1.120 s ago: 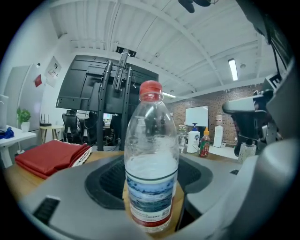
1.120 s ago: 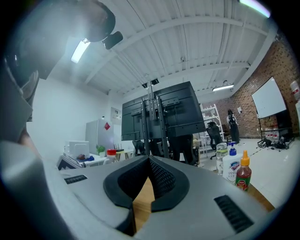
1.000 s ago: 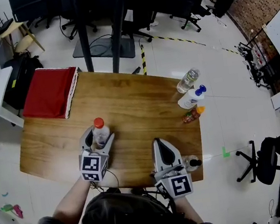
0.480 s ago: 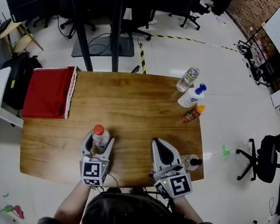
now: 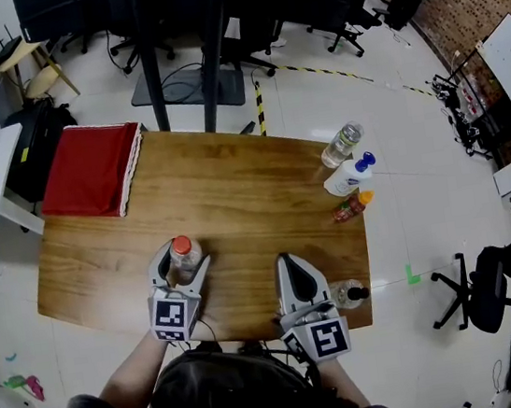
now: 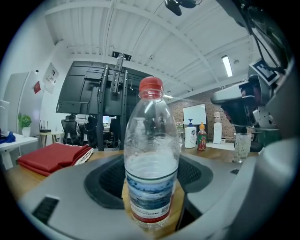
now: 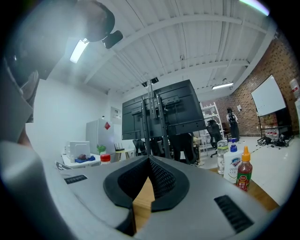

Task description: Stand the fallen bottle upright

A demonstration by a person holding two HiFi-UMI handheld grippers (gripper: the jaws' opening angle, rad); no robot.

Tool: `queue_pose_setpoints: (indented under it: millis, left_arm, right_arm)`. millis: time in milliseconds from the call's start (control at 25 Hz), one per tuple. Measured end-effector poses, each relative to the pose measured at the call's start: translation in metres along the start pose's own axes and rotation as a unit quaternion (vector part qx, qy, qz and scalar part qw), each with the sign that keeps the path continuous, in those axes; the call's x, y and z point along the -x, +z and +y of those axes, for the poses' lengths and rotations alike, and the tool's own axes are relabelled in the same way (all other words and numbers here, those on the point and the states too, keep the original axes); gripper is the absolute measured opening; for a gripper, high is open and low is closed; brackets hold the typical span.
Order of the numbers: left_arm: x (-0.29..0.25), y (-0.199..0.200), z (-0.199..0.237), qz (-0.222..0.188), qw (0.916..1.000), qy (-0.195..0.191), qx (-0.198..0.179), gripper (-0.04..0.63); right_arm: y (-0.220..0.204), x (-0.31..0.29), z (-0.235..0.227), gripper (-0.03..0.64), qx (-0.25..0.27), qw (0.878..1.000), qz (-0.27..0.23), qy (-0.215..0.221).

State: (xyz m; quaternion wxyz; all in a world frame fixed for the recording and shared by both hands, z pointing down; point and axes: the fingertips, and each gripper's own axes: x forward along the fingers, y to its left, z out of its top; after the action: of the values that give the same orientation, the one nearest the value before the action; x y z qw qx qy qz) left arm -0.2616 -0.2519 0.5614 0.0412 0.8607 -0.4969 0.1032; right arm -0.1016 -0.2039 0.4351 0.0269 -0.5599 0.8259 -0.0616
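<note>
A clear water bottle (image 5: 182, 249) with a red cap stands upright on the wooden table (image 5: 234, 182), near its front left. My left gripper (image 5: 184, 257) is shut on the bottle's lower body, one jaw on each side. In the left gripper view the bottle (image 6: 151, 154) fills the middle, its label down between the black pads of the left gripper (image 6: 150, 168). My right gripper (image 5: 287, 262) rests at the table's front edge, shut and empty, its tips meeting in a point. In its own view the right gripper (image 7: 149, 160) has only bare tabletop beyond the tips.
A folded red cloth (image 5: 90, 170) lies at the back left corner. On the right edge stand a clear bottle (image 5: 341, 144), a white pump bottle (image 5: 346, 177) and a small red sauce bottle (image 5: 351, 208). A small black-lidded jar (image 5: 349, 295) sits just right of the right gripper.
The left gripper and the upright bottle have slid a little toward the table's front edge. The right gripper has stayed put.
</note>
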Motion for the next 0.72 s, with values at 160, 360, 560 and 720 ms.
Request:
queue_pose_setpoints:
  millis: [160,360,560,720]
  left_arm:
    - [0.004,-0.001,-0.005,0.0,0.9999,-0.001,-0.011,0.359]
    - [0.002,-0.006,-0.006,0.007,0.9998,0.005,-0.016,0.359]
    - [0.001,-0.012,-0.007,0.02,0.9995,0.0,-0.024,0.361]
    - [0.001,-0.027,-0.011,0.047,0.9984,-0.009,-0.03,0.407]
  right_arm:
    - [0.003,0.002,0.001,0.009,0.009,1.0,-0.001,0.002]
    - [0.004,0.003,0.002,0.009,0.012,1.0,0.0,0.007]
    - [0.007,0.004,0.001,0.009,0.021,1.0,-0.003,0.008]
    - [0.012,0.007,0.001,0.009,0.025,1.0,-0.007,0.008]
